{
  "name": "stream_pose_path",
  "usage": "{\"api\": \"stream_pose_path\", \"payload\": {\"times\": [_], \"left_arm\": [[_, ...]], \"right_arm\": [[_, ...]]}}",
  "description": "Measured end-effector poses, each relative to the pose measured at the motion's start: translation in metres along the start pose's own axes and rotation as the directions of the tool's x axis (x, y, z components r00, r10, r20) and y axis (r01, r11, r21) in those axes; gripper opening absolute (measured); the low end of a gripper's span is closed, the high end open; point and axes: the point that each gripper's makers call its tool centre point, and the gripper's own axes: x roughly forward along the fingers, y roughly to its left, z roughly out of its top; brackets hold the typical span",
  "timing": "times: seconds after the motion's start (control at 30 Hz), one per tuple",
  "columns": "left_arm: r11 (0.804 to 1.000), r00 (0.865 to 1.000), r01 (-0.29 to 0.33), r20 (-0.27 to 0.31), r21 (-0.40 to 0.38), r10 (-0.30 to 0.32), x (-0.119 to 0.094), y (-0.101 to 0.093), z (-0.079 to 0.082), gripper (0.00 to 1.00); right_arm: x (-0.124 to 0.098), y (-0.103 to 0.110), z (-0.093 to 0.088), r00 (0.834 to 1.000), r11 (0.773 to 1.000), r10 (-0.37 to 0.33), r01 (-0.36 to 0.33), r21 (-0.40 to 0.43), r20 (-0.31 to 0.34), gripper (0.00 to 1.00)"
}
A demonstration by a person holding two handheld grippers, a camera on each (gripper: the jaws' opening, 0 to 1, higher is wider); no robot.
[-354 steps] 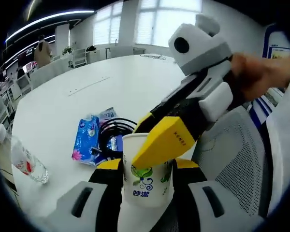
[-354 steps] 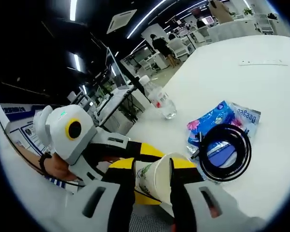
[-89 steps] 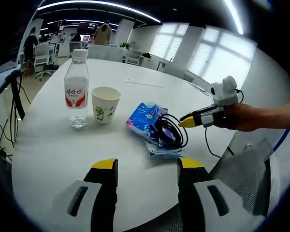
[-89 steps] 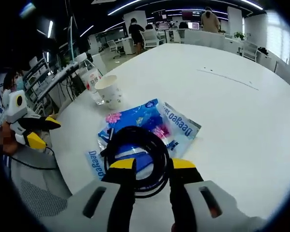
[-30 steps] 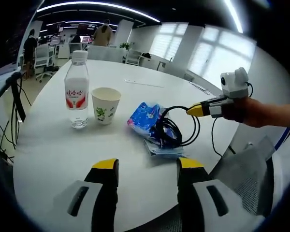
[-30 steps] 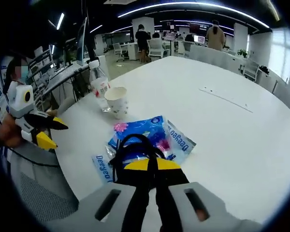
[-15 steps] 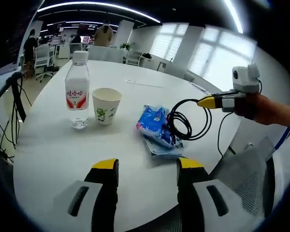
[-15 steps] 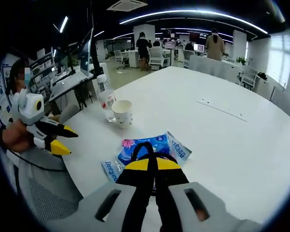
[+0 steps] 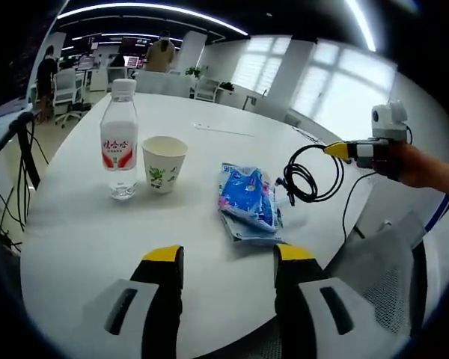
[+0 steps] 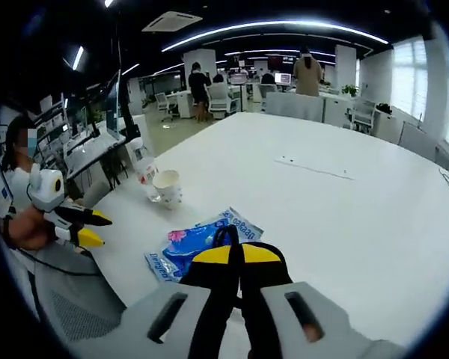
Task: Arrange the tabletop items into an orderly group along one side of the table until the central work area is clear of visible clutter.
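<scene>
Right gripper view: the right hand-held gripper (image 10: 236,258) is clamping its yellow-tipped jaws together on the coiled black cable (image 10: 225,236), a loop of which is poking up just beyond the tips. Seen from the left gripper view, that same hand-held gripper (image 9: 343,150) is coming in from the right with a hand (image 9: 406,164) wrapped around it, and the cable (image 9: 308,174) is hanging from its tip as a loose coil in the air, clear of the white worktop (image 9: 82,232), with a thin tail trailing down toward the edge.

The left hand-held gripper (image 9: 227,258) is standing open, its two yellow-tipped jaws spread apart and gripping nothing, low over the near part of the worktop. In the right gripper view it (image 10: 90,227) is showing at the far left, held by a hand (image 10: 26,232), jaws parted.

Lying just beyond the open jaws is a blue tissue packet (image 9: 246,196) on top of a second flat packet (image 9: 248,229). Further left, a paper cup (image 9: 165,162) is standing upright just beside a clear water bottle (image 9: 120,140) with a red label, also upright. A grey mesh chair (image 9: 382,280) is sitting at the worktop's edge on the right.
</scene>
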Motion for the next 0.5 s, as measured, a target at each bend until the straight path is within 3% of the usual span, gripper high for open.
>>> {"api": "stream_pose_path", "payload": {"times": [0.5], "left_arm": [[1.000, 1.000, -0.005, -0.002, -0.003, 0.005, -0.001, 0.001, 0.000, 0.47]], "right_arm": [[-0.010, -0.024, -0.035, 0.997, 0.995, -0.044, 0.049, 0.082, -0.059, 0.00]]}}
